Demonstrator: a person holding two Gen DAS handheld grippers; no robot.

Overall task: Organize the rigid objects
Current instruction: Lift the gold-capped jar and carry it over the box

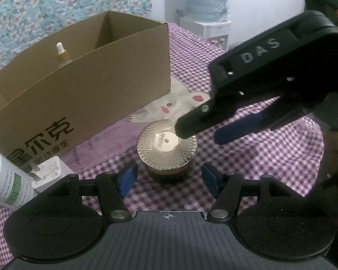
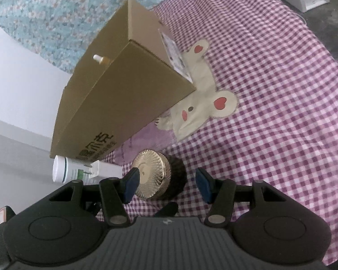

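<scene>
Jar lid glossy ribbed gold metal; box matt cardboard; bedsheet cloth.

My left feed is dim and grainy, the right brighter. Glare hits the gold jar lid; my right tongs look soft, and fisheye bends the edges.

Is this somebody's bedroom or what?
Probably a home room, maybe a bedroom: a purple checked cloth with a bunny patch, a floral quilt behind the cardboard box, and a water dispenser.

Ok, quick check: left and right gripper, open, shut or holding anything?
Left gripper: open, empty, the gold-lidded jar just ahead of its fingers.
Right gripper: open, holding nothing, fingers on either side of the jar.
</scene>
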